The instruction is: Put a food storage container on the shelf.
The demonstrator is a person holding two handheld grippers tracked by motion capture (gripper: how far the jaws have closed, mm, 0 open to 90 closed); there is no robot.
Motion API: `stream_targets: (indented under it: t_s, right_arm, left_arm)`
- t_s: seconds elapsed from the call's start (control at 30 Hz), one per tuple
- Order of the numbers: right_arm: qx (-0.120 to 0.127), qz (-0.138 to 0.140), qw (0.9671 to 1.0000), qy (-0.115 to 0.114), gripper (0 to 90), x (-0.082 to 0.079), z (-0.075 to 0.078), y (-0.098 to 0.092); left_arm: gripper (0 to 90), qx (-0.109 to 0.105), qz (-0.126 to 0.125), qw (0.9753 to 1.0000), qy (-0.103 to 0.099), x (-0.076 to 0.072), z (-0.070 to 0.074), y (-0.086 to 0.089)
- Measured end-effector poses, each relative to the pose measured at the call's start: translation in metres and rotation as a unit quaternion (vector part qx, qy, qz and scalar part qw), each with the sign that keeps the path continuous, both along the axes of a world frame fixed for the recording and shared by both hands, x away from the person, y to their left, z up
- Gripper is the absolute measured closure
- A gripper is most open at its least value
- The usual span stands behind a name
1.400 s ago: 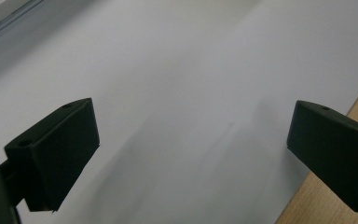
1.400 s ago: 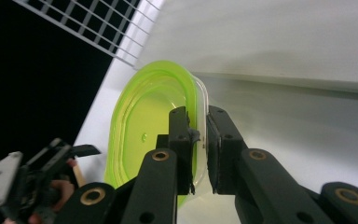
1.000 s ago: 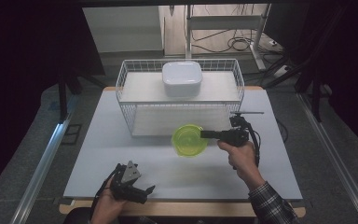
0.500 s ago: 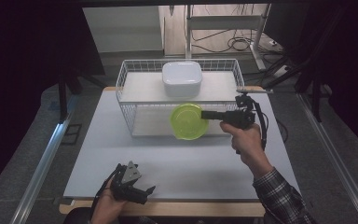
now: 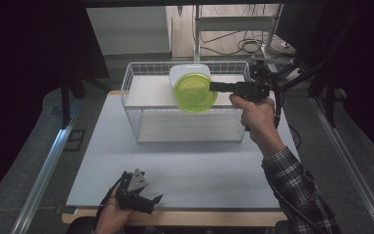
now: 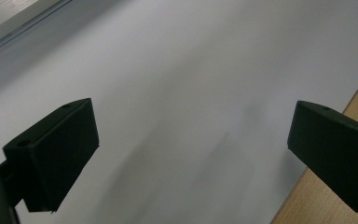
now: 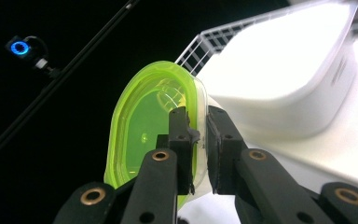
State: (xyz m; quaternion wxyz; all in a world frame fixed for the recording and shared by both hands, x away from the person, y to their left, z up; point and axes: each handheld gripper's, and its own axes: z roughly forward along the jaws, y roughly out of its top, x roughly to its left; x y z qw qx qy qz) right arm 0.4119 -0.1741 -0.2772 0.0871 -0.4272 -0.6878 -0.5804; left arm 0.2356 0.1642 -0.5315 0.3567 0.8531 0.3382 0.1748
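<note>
Dim surroundings frame a pale desk (image 5: 185,161) on which a white wire basket (image 5: 131,105) stands, with a white lidded container (image 5: 180,71) inside it toward the far wall. The right gripper (image 7: 198,140) is held above the basket, its jaws clamped on the rim of a lime-green translucent bowl (image 5: 195,91), which hangs beyond the jaw tips, in the air and partly in front of the white container. In the right gripper view the rim is seen pinched between the two jaws, with the white container just past them on the right.

The bowl is carried tilted, nearly on edge; its opening is turned toward the person's side and slightly upward, and its oval long axis is seen running roughly up and down in the right gripper view.

The step in hand is judged to be the placing of the bowl in the basket. It is best done if the bowl is levelled before it is lowered, kept clear of the wire rim and the white container, and released only once it rests on the basket floor.

The left gripper (image 5: 135,192) is held low at the near desk edge, its jaws wide apart with nothing between them.
</note>
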Motion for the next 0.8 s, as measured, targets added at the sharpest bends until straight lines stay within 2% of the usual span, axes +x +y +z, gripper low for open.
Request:
stream_targets:
  t_s: [0.33,0.5,0.8]
  right_arm:
    - [-0.001,-0.042,0.9991,0.001,81.9,0.036,0.018,0.013]
    - [-0.011,-0.063,0.9980,0.000,81.8,0.051,0.026,0.021]
    - [-0.028,-0.087,0.9957,0.015,81.3,0.074,0.024,0.035]
  left_arm:
    - [1.6,-0.003,-0.001,1.0000,0.002,0.000,0.000,0.000]
    - [1.6,-0.002,-0.004,1.0000,0.002,0.000,0.000,0.000]
    - [1.6,-0.004,-0.006,1.0000,0.003,0.000,-0.001,-0.001]
